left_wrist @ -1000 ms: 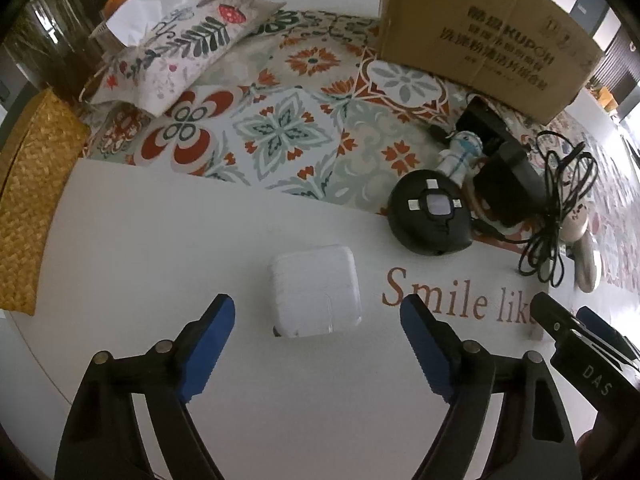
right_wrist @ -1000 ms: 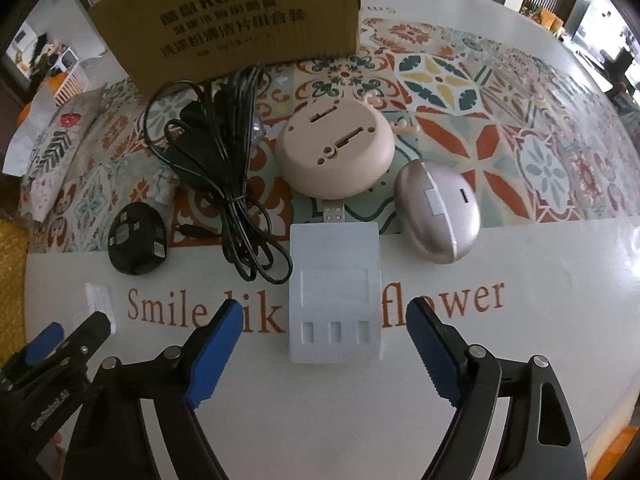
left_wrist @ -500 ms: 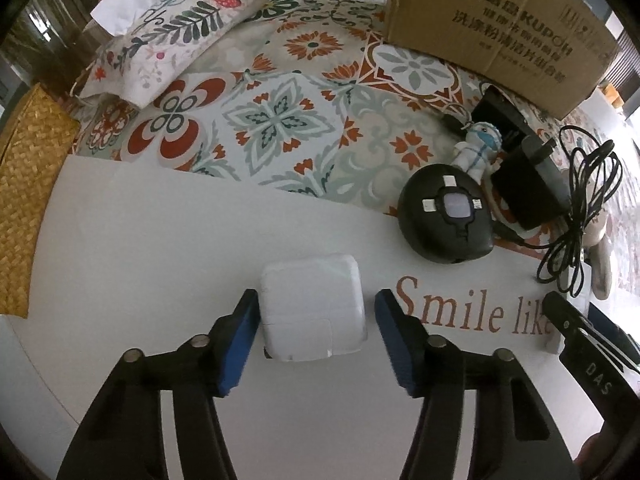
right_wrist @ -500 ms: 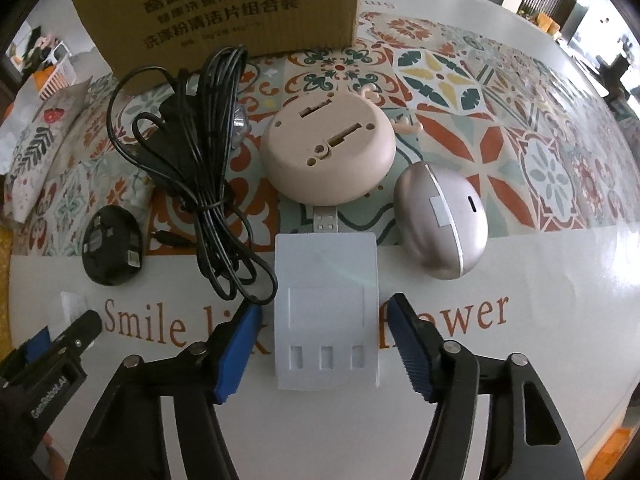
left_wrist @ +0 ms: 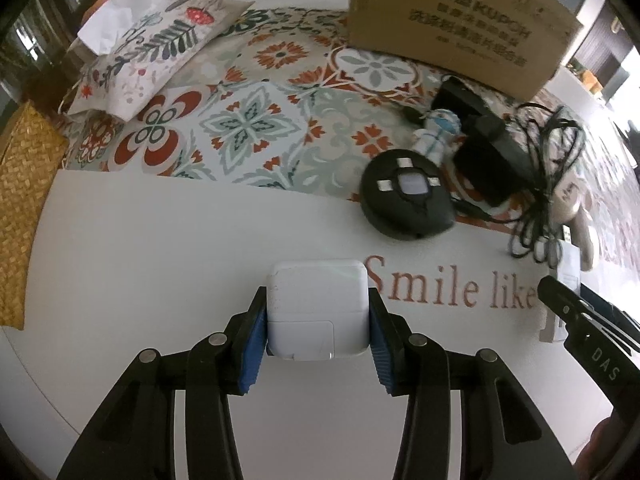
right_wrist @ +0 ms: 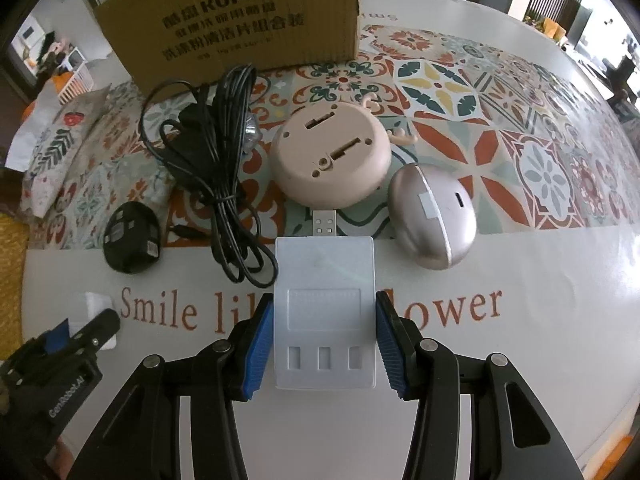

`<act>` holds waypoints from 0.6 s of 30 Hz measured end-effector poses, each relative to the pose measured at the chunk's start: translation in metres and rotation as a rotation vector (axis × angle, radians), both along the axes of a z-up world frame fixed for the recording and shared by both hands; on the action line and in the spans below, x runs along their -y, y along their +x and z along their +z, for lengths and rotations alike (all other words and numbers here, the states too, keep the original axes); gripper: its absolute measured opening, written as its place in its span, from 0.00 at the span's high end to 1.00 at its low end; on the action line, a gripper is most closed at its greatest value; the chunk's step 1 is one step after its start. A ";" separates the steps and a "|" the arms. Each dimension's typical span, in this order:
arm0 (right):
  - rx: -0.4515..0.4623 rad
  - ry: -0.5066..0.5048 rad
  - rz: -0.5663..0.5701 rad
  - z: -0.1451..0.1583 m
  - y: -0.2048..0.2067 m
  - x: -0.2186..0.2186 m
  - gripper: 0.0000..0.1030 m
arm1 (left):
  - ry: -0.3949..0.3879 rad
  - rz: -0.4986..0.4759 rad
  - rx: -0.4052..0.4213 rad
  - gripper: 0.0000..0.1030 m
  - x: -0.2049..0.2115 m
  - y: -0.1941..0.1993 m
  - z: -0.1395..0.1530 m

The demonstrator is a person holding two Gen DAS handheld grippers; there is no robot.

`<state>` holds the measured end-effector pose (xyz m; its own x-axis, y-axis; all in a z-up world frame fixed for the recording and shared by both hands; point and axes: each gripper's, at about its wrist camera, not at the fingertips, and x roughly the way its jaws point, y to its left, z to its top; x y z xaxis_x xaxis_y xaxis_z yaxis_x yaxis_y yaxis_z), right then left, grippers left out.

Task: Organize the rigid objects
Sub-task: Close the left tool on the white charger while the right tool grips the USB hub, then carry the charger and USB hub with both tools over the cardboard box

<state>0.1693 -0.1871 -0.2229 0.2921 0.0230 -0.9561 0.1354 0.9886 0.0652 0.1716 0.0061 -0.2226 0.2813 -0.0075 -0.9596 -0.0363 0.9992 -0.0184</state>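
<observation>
A white square charger (left_wrist: 318, 312) lies on the white table, near the word "Smile". My left gripper (left_wrist: 317, 300) points down over it, its jaws closing, and the blue pads (left_wrist: 256, 328) press its two sides. In the right wrist view a pale flat USB hub (right_wrist: 324, 280) with a metal plug lies over the printed words. My right gripper (right_wrist: 324, 300) is closing on it, both pads against its long sides. Each gripper shows at the edge of the other's view.
A cardboard box (right_wrist: 240, 12) stands at the back on the patterned cloth. In front of it lie a black cable bundle (right_wrist: 216, 152), a pink round device (right_wrist: 330, 160), a silvery oval case (right_wrist: 434, 216), a black round gadget (left_wrist: 406, 200) and a small figurine (left_wrist: 436, 134). A woven mat (left_wrist: 24, 208) lies at the far left.
Both grippers went from wide open to closed around their objects. The left now grips the white charger, the right the USB hub. Neither object has moved.
</observation>
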 end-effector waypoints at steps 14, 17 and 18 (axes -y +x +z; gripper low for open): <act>0.092 0.082 0.014 0.051 -0.036 0.005 0.53 | -0.039 -0.094 0.132 0.56 0.019 -0.017 0.055; 0.137 0.086 0.021 0.065 -0.034 0.006 0.52 | -0.045 -0.110 0.176 0.56 0.020 -0.016 0.071; 0.149 0.090 0.022 0.069 -0.032 0.005 0.52 | -0.044 -0.113 0.186 0.56 0.021 -0.014 0.075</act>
